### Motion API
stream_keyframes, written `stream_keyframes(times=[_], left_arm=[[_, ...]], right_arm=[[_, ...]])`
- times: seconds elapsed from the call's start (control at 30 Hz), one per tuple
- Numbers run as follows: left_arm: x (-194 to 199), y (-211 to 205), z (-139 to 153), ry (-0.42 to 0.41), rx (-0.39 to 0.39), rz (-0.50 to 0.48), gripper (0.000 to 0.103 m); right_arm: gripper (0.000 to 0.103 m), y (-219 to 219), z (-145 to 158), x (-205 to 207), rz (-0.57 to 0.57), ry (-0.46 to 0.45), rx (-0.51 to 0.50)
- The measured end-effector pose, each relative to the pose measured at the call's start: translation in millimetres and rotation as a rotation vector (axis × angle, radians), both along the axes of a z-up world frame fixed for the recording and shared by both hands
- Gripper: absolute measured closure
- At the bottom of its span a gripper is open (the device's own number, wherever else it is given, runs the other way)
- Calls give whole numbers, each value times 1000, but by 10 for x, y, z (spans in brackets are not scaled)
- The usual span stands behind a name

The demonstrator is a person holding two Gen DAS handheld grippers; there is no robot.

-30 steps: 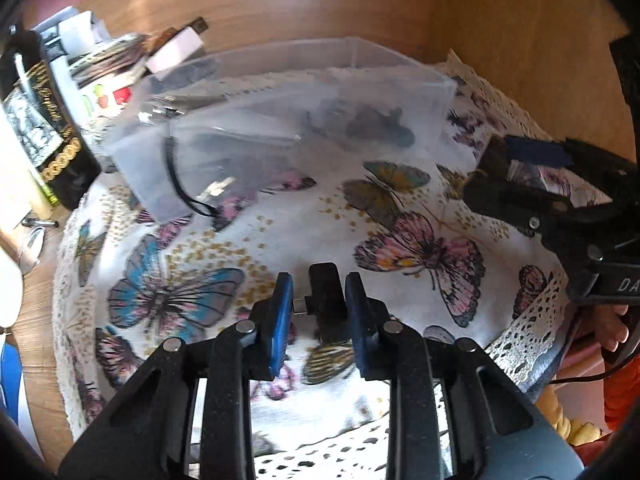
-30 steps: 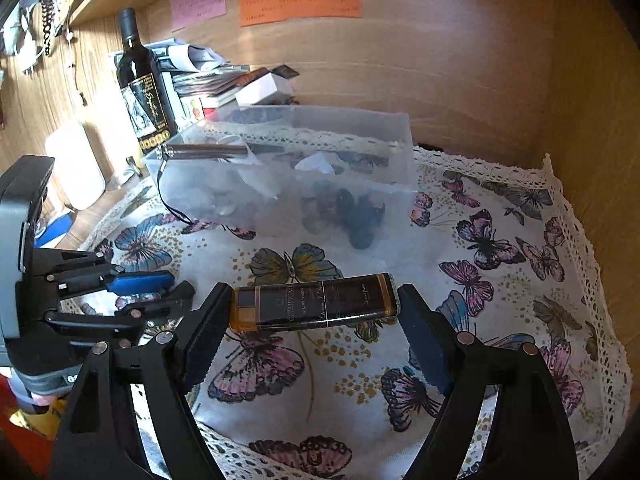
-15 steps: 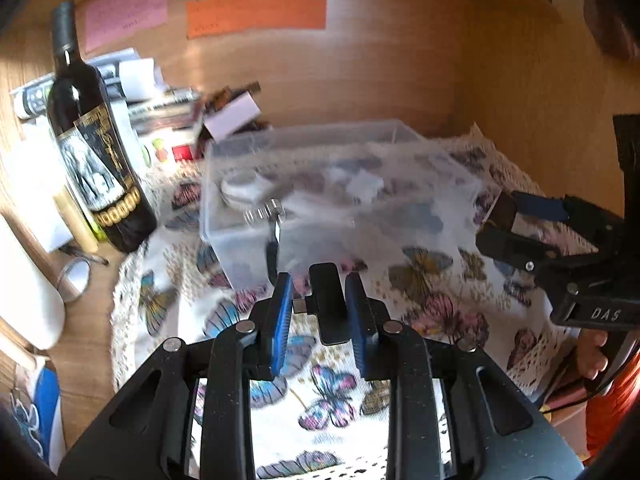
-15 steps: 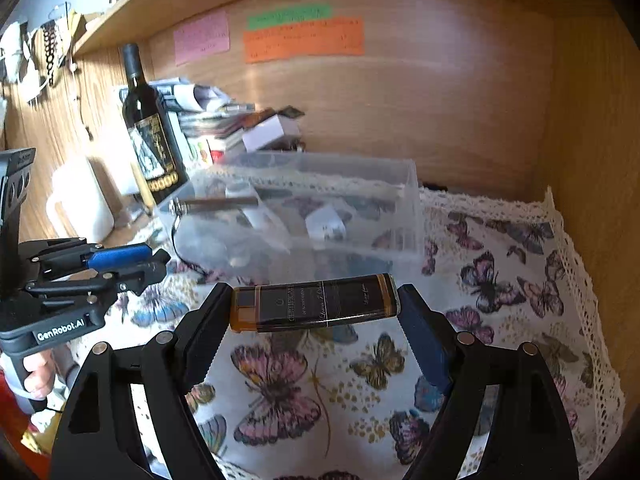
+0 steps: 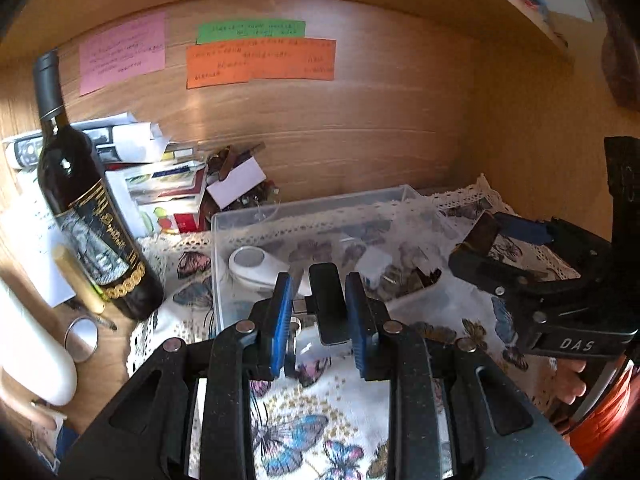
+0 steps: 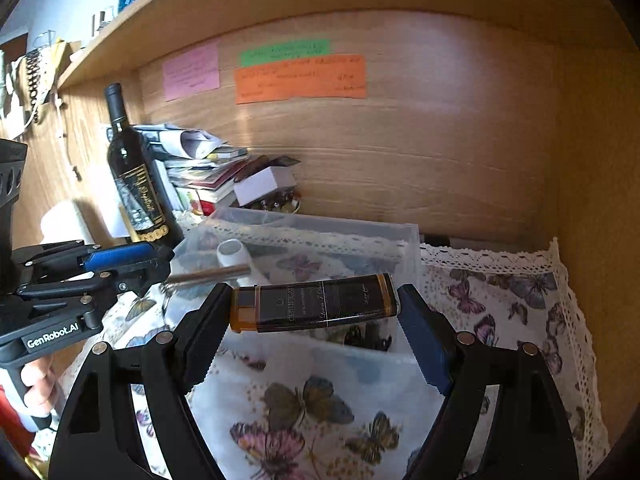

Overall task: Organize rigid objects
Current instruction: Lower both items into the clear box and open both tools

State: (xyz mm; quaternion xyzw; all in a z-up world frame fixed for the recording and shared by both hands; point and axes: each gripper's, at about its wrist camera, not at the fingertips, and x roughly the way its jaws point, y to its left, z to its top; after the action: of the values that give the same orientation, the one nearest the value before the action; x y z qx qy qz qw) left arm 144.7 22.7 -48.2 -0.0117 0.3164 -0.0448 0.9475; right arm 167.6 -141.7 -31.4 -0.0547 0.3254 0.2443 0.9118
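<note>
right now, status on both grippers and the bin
Left gripper shut on small black device. Right gripper shut on dark amber-ended box. Both at clear bin, open-topped. Nothing blocking.

Your left wrist cam sat low over the butterfly cloth (image 5: 320, 408), looking forward at the clear bin (image 5: 280, 216) close up, with the right gripper (image 5: 476, 256) showing at its right edge. Your right one faced the same bin (image 6: 360, 228) from the other side, catching the left gripper (image 6: 160, 260). Both shared the wine bottle (image 5: 84, 208) and sticky notes (image 6: 300, 76).
</note>
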Motion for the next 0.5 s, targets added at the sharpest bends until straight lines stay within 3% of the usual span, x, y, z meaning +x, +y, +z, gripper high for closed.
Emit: stream_keyframes(times=[0.5], left_arm=[[563, -7, -369, 122, -10, 4, 77]], right_arm=[[23, 146, -507, 471, -39, 140, -59]])
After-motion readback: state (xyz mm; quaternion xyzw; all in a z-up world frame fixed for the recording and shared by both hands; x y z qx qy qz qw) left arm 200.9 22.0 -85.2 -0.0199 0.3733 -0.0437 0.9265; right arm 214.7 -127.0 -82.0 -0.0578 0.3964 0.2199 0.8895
